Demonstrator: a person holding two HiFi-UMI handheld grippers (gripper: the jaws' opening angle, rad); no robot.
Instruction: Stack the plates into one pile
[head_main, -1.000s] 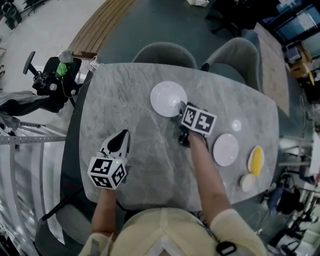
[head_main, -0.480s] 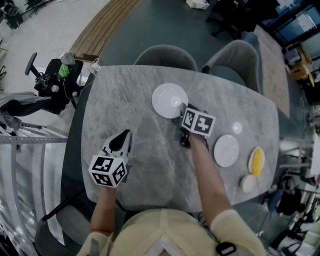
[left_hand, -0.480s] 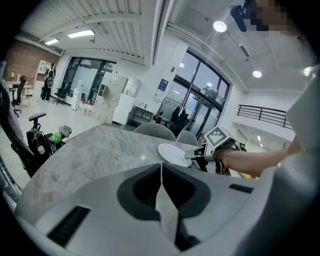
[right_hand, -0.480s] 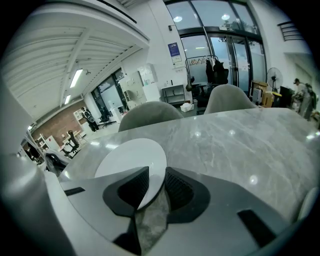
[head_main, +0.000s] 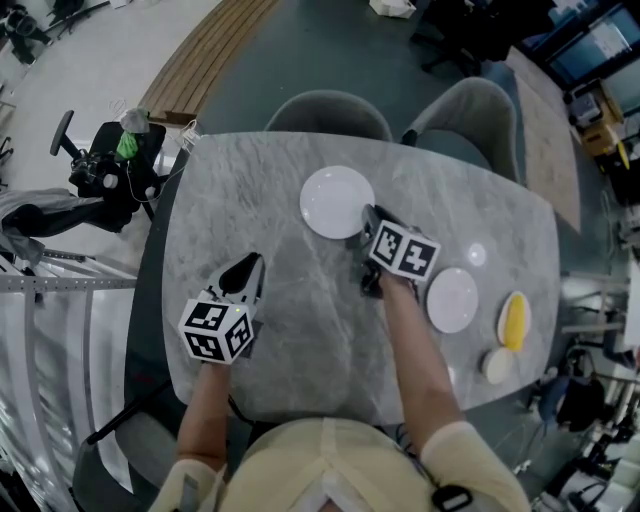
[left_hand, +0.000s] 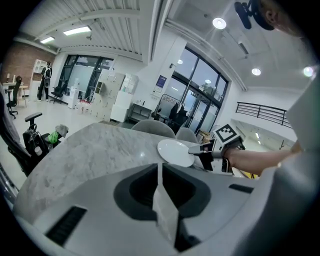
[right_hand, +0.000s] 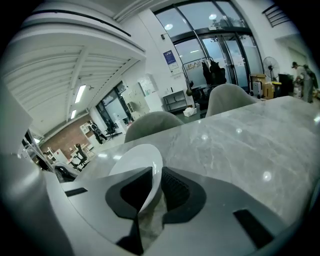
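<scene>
Table (head_main: 300, 335): big plate (head_main: 335, 198) at its far middle, small plate (head_main: 452, 299) near its right edge, lying flat. Right gripper (right_hand: 156, 172) over the table's centre; jaws have just been closing and now clamp the big plate's near rim. Left gripper (left_hand: 160, 170) over the table's near-left part, jaws pressed together, nothing between them

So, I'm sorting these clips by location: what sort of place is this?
Likely an office or lab common area: a marble-look table with grey chairs, tall glass walls, and monitors nearby.
</scene>
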